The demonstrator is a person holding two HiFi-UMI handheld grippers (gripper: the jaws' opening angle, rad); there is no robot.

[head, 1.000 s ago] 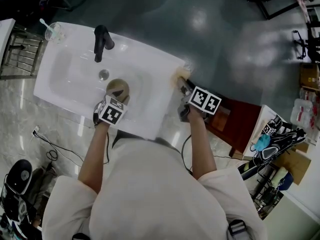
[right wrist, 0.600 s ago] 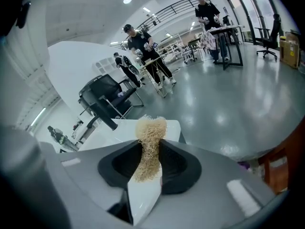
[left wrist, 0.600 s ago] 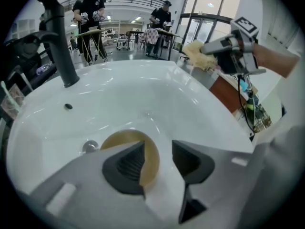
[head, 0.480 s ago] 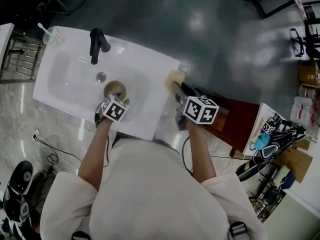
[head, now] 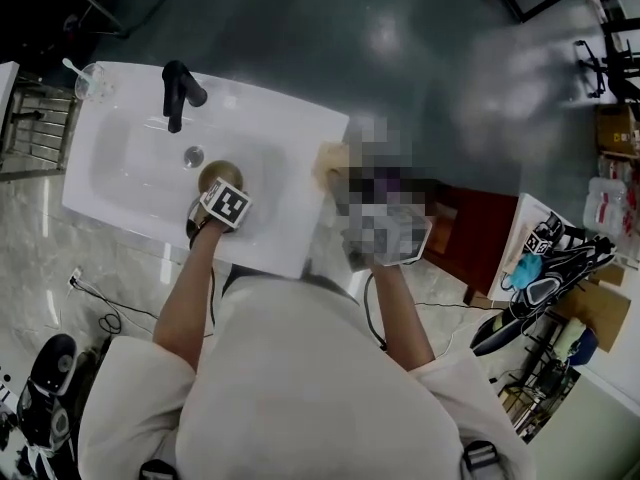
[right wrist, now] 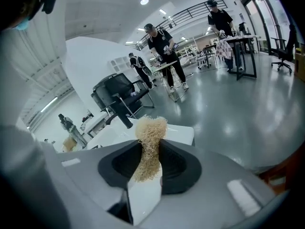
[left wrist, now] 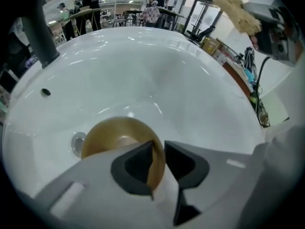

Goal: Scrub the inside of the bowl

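Both jaws hold: left gripper (left wrist: 159, 152), just closing, seemingly pinches bowl (left wrist: 112, 132) in sink (left wrist: 181, 75); right gripper (right wrist: 151, 152) clamps scrubber (right wrist: 151, 127).

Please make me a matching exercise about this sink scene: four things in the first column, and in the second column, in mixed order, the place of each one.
Things
1. bowl
2. scrubber
3. faucet
4. clear cup

Places
A. pinched by the right gripper
B. on the sink corner, upper left in the head view
C. in the basin, beside the drain
D. on the sink's back edge, behind the drain

Pairs: 1-C, 2-A, 3-D, 4-B
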